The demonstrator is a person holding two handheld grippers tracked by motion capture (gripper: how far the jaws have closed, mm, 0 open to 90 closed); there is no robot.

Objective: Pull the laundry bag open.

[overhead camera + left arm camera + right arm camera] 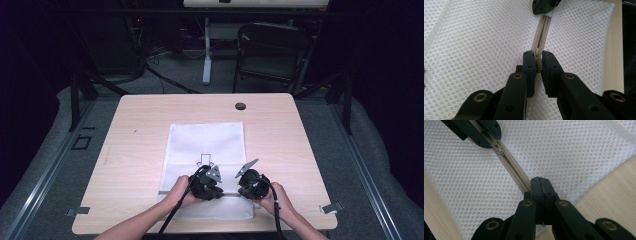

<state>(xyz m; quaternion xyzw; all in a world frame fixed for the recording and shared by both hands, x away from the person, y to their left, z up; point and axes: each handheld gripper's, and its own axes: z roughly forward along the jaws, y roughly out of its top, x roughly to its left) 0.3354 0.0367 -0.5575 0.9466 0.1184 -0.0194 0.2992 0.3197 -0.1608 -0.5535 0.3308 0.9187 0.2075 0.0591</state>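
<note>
Nearest the person, both forearms are coming in low over the table's front edge, each hand wrapped around a gripper and both working the same line on a white mesh laundry bag (206,145). The left gripper (538,65) is pinching the beige zipper slider (538,65) between its pads, jaws drawn nearly together on it, so this looks like the hand that does the travelling. The right gripper (540,185) is clamped fully closed on the bag's end of the zipper (512,170), right where the beige tape runs in under its jaws near the mesh edge; that reads as an anchor, holding the fabric taut so the slider has something to pull against instead of bunching the bag up. From the right gripper view the left gripper's jaws are sitting over the slider farther up the zipper, the closed teeth stretching between the two grippers. From above, the left gripper (206,184) and right gripper (253,184) are sitting just beside each other at the bag's near end, the zipper running crosswise between them. Beyond them the bag is lying flat and spread across the middle of the wooden table (140,130), which keeps the mesh from snagging. Farther back, a dark folding chair (270,50) is standing on the floor behind the table.
</note>
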